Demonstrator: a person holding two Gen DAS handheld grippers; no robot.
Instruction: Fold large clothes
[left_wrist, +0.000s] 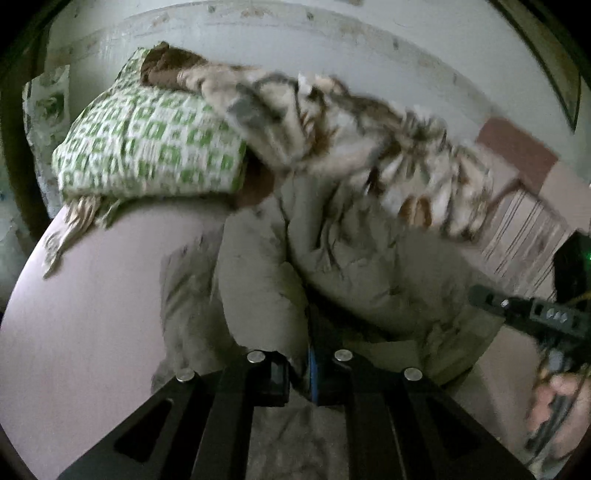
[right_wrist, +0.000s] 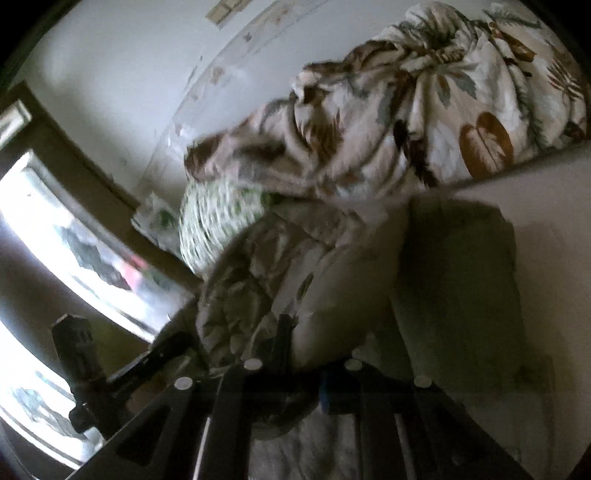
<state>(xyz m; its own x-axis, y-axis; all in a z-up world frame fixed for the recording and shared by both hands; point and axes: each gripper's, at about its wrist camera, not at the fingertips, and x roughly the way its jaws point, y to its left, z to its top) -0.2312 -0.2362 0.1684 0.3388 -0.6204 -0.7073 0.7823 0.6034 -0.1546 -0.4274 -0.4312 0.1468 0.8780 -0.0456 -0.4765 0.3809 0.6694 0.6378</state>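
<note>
One large leaf-print quilt (left_wrist: 332, 236) is the thing being folded; it lies bunched on a pale pink bed surface (left_wrist: 92, 314), its plain beige underside turned up in thick folds nearest the cameras and its printed face, with brown and grey-green leaves, heaped in a long roll (right_wrist: 424, 122) along the far side against the wall. In the left wrist view the beige cloth runs right down between the fingers of the left gripper (left_wrist: 312, 369), which are drawn close together and pinch a fold of the quilt. In the right wrist view the right gripper (right_wrist: 314, 384) likewise has cloth gathered between its nearly closed fingers, clamped on the quilt's edge where print and beige lining meet.

The right gripper's black body shows at the right edge of the left view (left_wrist: 532, 317), with the person's hand (left_wrist: 557, 402) beneath it, blurred. The left tool appears dark at the lower left of the right view (right_wrist: 85, 365).

A green-and-white checked pillow (left_wrist: 147, 147) rests at the head of the bed, partly under the quilt roll, with a brown cloth (left_wrist: 170, 64) on top of it. Behind stands a scuffed white wall (left_wrist: 332, 40). A bright window (right_wrist: 55, 229) with a dark frame fills the left of the right view.
</note>
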